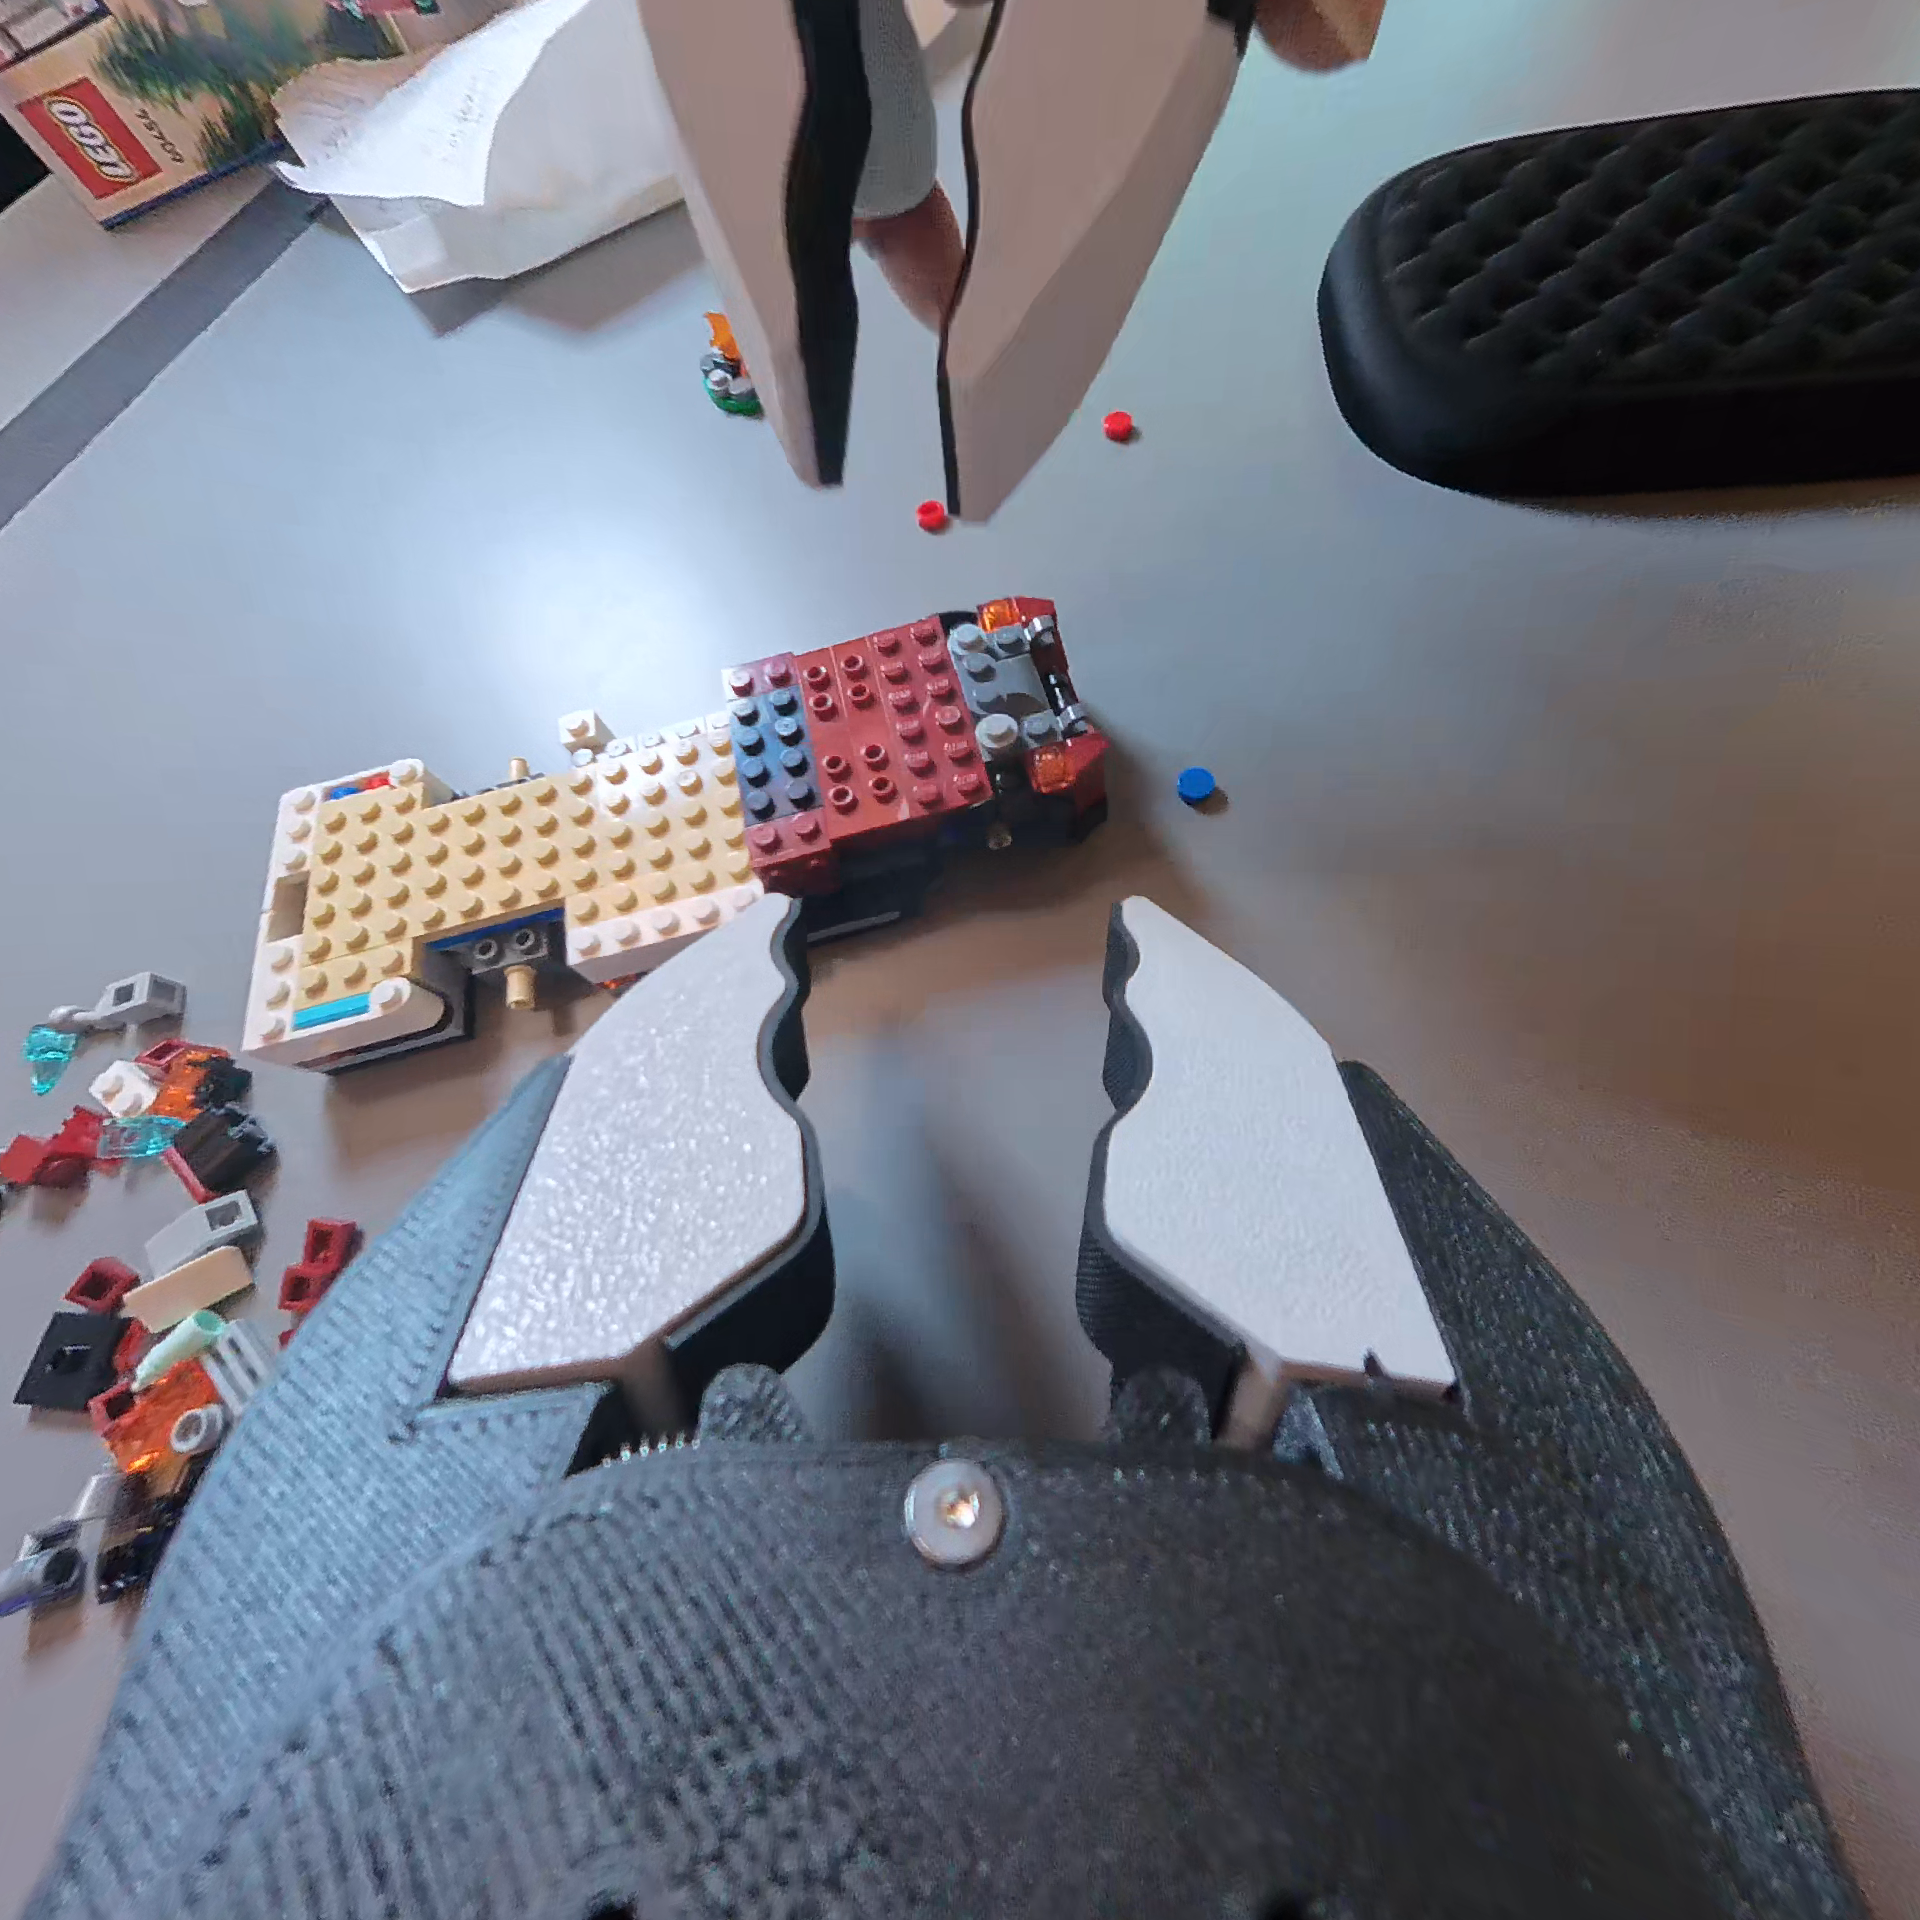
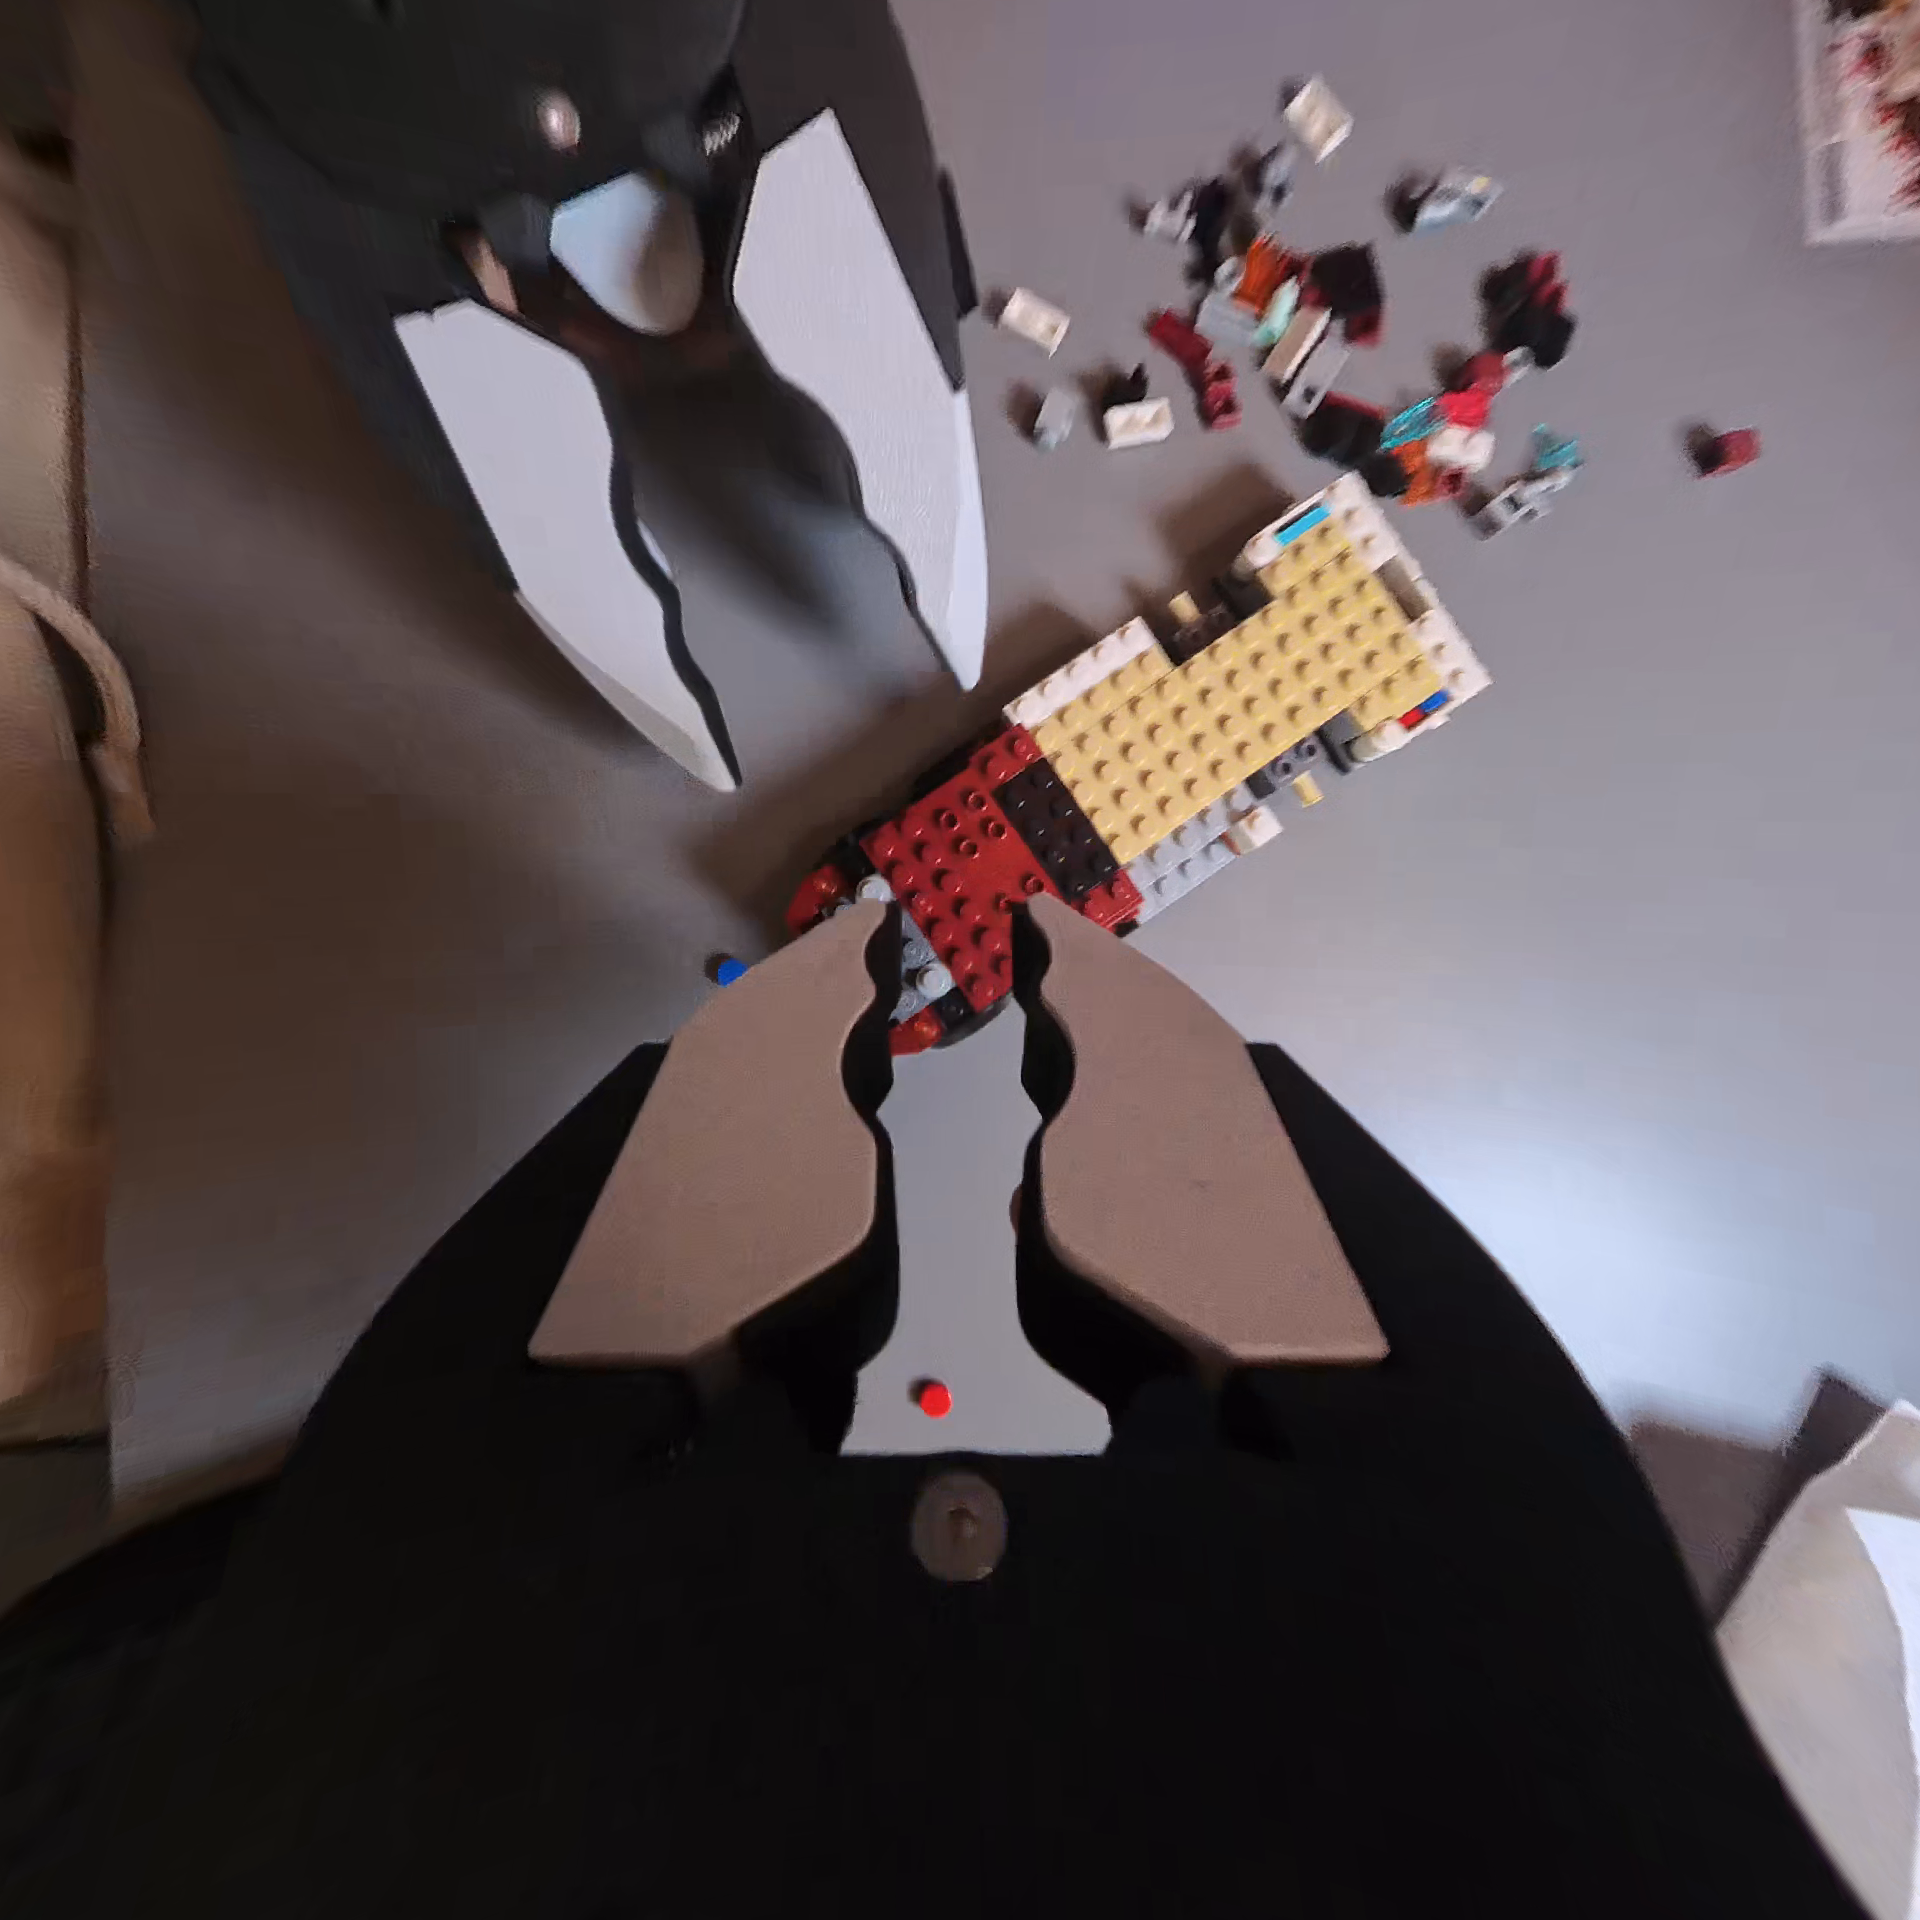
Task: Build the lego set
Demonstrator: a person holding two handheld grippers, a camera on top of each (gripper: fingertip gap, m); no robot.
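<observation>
A long brick model (image 1: 665, 831), tan and white at one end and dark red at the other, lies on the grey table (image 1: 416, 571). My left gripper (image 1: 956, 914) is open and empty, just short of the model's near side. My right gripper (image 2: 956, 909) is open by a narrow gap with nothing between the pads. It hovers over the model's dark red end (image 2: 956, 873). In the left wrist view its tips (image 1: 894, 494) hang beside a small red round stud (image 1: 932, 514) on the table. That stud also shows in the right wrist view (image 2: 934, 1397). The left gripper (image 2: 842, 727) shows beyond the model.
A second red stud (image 1: 1117, 424) and a blue stud (image 1: 1195, 784) lie near the model. A pile of loose bricks (image 1: 135, 1247) lies at the left. A black mesh pad (image 1: 1642, 301), a white paper bag (image 1: 499, 156) and a printed box (image 1: 104, 135) stand at the far side. The blue stud (image 1: 1195, 784) lies around 5 cm away from my left fingertips.
</observation>
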